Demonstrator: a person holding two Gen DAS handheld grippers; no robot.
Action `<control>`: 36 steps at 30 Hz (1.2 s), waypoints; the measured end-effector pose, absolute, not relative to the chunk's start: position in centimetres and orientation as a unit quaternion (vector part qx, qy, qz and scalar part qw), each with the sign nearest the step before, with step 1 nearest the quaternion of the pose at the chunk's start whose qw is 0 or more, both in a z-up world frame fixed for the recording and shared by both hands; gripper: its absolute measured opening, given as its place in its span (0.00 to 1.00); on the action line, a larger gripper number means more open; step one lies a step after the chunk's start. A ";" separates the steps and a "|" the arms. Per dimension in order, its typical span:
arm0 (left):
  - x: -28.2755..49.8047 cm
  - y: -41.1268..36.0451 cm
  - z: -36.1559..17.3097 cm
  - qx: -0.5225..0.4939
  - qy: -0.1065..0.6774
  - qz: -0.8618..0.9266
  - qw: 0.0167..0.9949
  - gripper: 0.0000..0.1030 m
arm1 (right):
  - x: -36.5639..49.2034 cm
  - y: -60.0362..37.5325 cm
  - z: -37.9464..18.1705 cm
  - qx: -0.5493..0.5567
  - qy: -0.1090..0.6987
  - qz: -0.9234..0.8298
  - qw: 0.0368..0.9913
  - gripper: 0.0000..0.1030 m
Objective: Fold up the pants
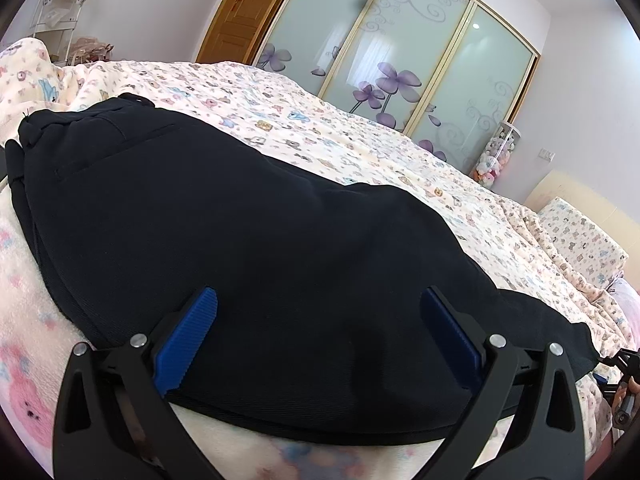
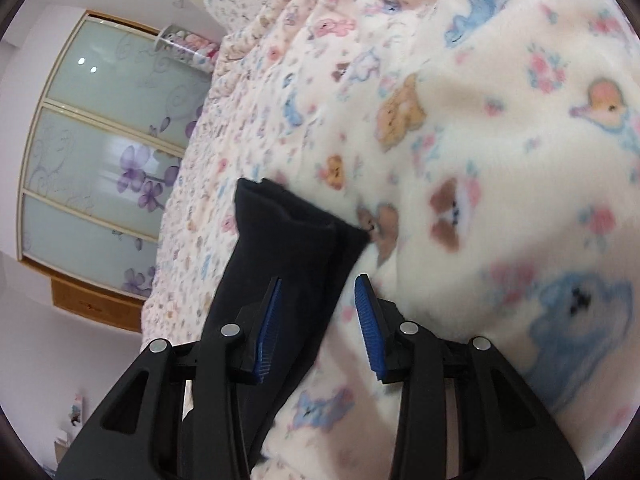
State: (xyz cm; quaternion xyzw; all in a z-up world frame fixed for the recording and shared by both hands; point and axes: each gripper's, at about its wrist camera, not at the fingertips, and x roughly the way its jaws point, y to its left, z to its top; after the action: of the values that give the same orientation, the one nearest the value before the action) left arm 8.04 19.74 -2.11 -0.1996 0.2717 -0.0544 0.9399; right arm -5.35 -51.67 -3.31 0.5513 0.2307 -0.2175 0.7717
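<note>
A: Black pants (image 1: 248, 248) lie flat on the bed (image 1: 360, 136); left gripper (image 1: 320, 336) gapes, holding nothing.

B: Right gripper (image 2: 318, 320) straddles the hem (image 2: 296, 224), unclenched. Close off-centre and one layer could slip.

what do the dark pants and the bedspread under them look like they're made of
Pants: probably a matte woven fabric, black or navy; fine diagonal ribbing shows near the hem, no sheen. Bedspread: looks like plush fleece, with a soft fuzzy nap and a blurred-edged bear print.
</note>
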 end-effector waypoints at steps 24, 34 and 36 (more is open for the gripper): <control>8.0 19.7 -2.1 -0.198 0.273 -0.053 0.940 0.98 | -3.8 -47.5 1.6 0.358 0.208 -0.205 0.887 0.12; 8.2 19.3 -2.1 -0.186 0.283 -0.044 0.940 0.98 | 2.8 -34.3 7.8 0.297 0.199 0.014 0.934 0.12; 8.2 19.3 -2.1 -0.186 0.283 -0.044 0.940 0.98 | 4.7 -30.4 8.2 0.297 0.210 0.070 0.929 0.12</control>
State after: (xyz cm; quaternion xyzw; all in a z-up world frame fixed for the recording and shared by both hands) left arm 8.24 19.33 -2.10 -0.1860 0.2828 -0.0436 0.9400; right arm 4.66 -30.42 8.21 0.2967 0.2098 0.0696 0.9290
